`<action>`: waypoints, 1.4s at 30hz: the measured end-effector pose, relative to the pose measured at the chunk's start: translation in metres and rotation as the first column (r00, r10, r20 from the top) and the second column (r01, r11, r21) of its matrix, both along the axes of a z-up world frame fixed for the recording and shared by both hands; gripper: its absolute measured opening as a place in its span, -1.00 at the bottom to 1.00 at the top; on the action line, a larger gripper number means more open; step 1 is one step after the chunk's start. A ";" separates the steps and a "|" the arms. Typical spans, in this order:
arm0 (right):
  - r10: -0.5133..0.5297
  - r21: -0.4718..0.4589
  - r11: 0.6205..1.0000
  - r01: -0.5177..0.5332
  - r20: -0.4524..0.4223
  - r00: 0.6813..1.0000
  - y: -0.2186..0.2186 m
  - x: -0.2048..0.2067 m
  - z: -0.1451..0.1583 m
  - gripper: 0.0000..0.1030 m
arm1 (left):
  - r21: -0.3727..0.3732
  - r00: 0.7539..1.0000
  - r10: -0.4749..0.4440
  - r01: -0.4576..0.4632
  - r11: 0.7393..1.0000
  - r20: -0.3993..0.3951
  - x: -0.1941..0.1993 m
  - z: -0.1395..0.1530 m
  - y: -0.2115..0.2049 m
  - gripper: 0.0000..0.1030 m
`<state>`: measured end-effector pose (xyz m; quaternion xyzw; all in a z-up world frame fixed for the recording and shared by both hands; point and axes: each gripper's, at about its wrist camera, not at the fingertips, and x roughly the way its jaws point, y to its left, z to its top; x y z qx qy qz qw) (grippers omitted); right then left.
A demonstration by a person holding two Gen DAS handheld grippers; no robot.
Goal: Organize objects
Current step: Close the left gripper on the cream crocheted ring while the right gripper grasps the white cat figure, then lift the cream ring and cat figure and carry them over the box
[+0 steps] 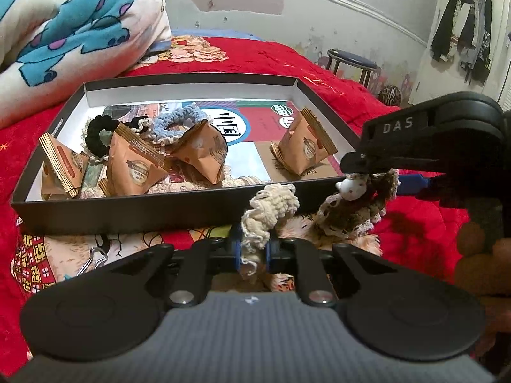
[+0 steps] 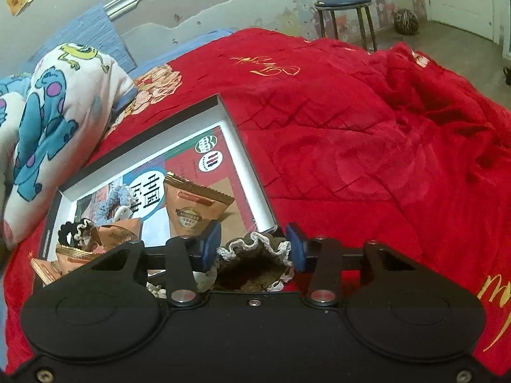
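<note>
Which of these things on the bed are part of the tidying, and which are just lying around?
Part of the job:
- black box
- cream scrunchie, clamped in the left gripper
- brown scrunchie, between the right gripper pads
- snack packets, scrunchies inside the box

Just lying about:
- metal clip
- cartoon blanket
- stool

plush red bedspread [image 2: 351, 127], matt black cardboard box [image 1: 95, 210], fuzzy crocheted cream scrunchie [image 1: 271, 214], glossy paper packets [image 1: 137, 166].
</note>
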<state>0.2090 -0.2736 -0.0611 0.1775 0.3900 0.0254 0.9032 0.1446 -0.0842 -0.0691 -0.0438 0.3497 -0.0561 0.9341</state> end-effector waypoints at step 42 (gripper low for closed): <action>-0.088 0.167 0.982 0.089 -0.011 0.996 -0.033 -0.008 0.010 -0.76 | -0.005 0.997 0.016 -0.016 1.000 0.081 -0.011 0.025 0.005 -0.69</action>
